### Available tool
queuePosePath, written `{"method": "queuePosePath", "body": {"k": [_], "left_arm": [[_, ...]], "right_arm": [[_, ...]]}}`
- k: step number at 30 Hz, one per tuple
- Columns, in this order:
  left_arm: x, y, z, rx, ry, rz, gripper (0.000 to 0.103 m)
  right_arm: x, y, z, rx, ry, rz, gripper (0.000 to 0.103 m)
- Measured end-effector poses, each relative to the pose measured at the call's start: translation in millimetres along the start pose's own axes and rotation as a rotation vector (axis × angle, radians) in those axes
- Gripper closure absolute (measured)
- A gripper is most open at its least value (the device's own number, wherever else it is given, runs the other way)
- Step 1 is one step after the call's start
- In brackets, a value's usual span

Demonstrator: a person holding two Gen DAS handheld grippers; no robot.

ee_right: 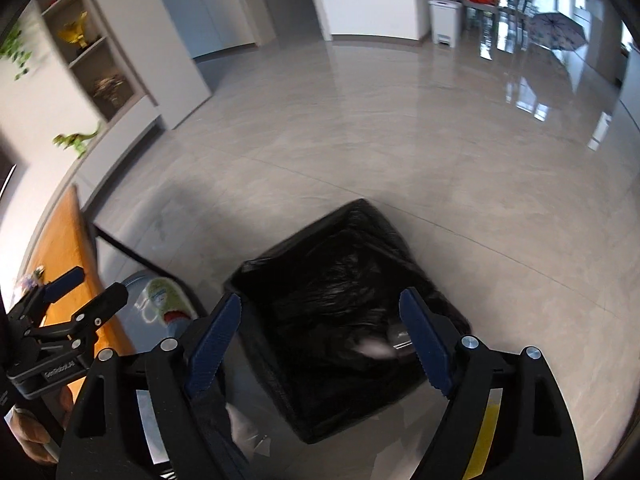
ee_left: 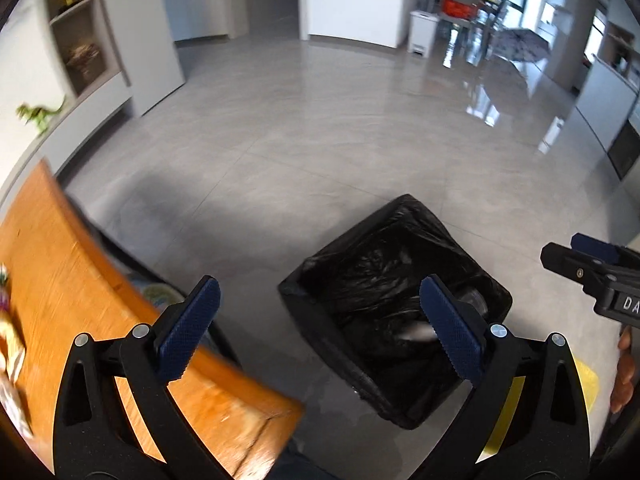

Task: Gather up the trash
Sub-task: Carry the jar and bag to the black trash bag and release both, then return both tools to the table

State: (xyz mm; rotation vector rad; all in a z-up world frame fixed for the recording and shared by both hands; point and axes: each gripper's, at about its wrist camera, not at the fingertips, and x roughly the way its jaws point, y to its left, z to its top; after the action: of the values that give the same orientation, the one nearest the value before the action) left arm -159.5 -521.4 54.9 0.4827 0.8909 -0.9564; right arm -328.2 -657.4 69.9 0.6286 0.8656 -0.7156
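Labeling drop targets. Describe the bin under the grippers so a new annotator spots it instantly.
Start at the orange wooden table on the left; the bin stands on the grey tiled floor just past its corner, below both open grippers. It is square and lined with a crinkled black bag, unlike the small white pedal bin far across the room.

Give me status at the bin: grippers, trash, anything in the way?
Left gripper and right gripper open, fingers empty, above the black-lined bin. Pale, blurred trash inside the bin. Nothing in the way.

We are looking into a home: toy dinosaur [ee_left: 38,114] at ten o'clock, dining chairs [ee_left: 460,4] and umbrella [ee_right: 558,30] at one.
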Motion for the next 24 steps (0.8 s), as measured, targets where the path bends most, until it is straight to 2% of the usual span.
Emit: {"method": "queuePosePath", "body": {"k": [3, 5, 8, 12, 16, 21, 24], "left_arm": [[-11.7, 27.9, -8.6, -0.098, -0.006, -0.013, 0.006], [-20.6, 48.3, -15.9, -0.169, 0.006, 0.017, 0.006], [-37.2, 78.3, -27.4, -0.221, -0.010, 0.052, 0.006], [-70.9, 116.6, -48.0, -0.252, -0.080, 0.161, 0.006], [-102.6, 173.4, -80.7, -0.394, -0.110, 0.214, 0.006], [-129.3, 245.7, -126.6, -0.550, -0.099, 0.363, 0.006], [-136.6, 282.3, -150.6, -0.625, -0.079, 0.427, 0.006]], "right_arm": [[-2.0, 33.0, -2.6, -0.057, -0.002, 0.040, 0.021], [-2.1, 57.1, -1.7, -0.097, -0.002, 0.068, 0.021], [-5.4, 90.7, -3.3, -0.155, -0.005, 0.107, 0.021], [-7.0, 144.7, -9.1, -0.252, 0.004, 0.174, 0.021], [-6.9, 199.4, -21.0, -0.351, 0.024, 0.243, 0.021], [-2.5, 263.6, -36.7, -0.459, 0.058, 0.318, 0.020], [-1.1, 296.2, -48.1, -0.505, 0.075, 0.354, 0.020]]}}
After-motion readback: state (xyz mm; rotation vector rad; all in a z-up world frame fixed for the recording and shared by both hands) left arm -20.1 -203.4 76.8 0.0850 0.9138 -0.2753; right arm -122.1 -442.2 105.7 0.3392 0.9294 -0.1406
